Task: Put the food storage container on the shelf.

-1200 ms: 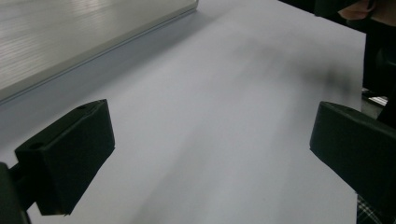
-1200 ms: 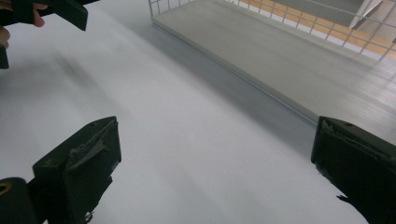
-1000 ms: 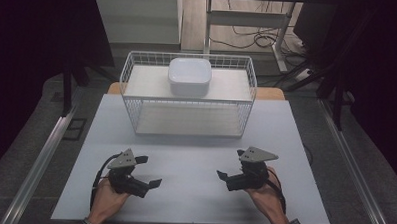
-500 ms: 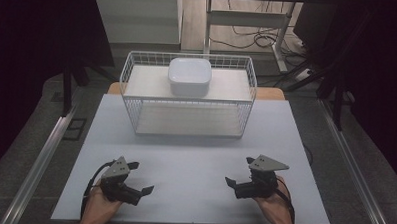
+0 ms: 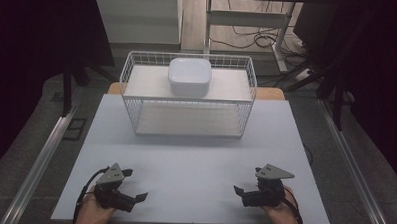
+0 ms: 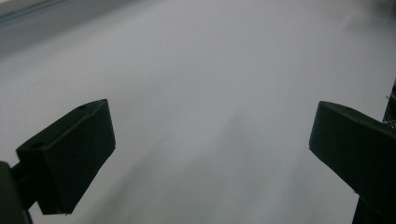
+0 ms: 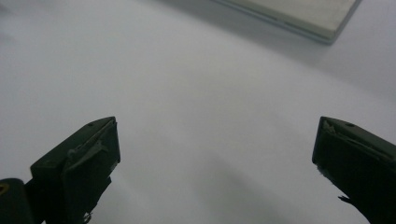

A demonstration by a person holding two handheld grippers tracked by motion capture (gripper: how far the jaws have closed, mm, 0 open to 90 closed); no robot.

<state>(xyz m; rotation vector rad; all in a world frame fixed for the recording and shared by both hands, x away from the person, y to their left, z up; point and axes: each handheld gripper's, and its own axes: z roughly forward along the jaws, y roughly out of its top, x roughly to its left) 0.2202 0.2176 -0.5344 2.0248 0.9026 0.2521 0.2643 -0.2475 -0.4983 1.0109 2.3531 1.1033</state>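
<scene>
A white wire basket [image 5: 137,80] stands at the back middle of the white table [image 5: 195,157], with a white rounded square bowl [image 5: 189,76] resting on its upper level. My left gripper [image 5: 135,184] lies low near the table's front left edge, open, with nothing between its jaws. My right gripper [image 5: 247,181] sits near the front right edge, also open and empty. In the left gripper view the left gripper [image 6: 210,154] has its jaws wide apart over bare tabletop. The right gripper [image 7: 215,158] looks the same in the right gripper view, with the basket's pale base [image 7: 299,14] far ahead.
Metal rails [image 5: 40,156] run along both sides of the table. Behind the table are a desk frame and cables [image 5: 249,38] on the floor. A broad stretch of white tabletop lies between the grippers and the basket.
Both grippers have drawn back toward the near edge of the table and spread slightly further apart. They stayed open. The basket and bowl have not moved.
</scene>
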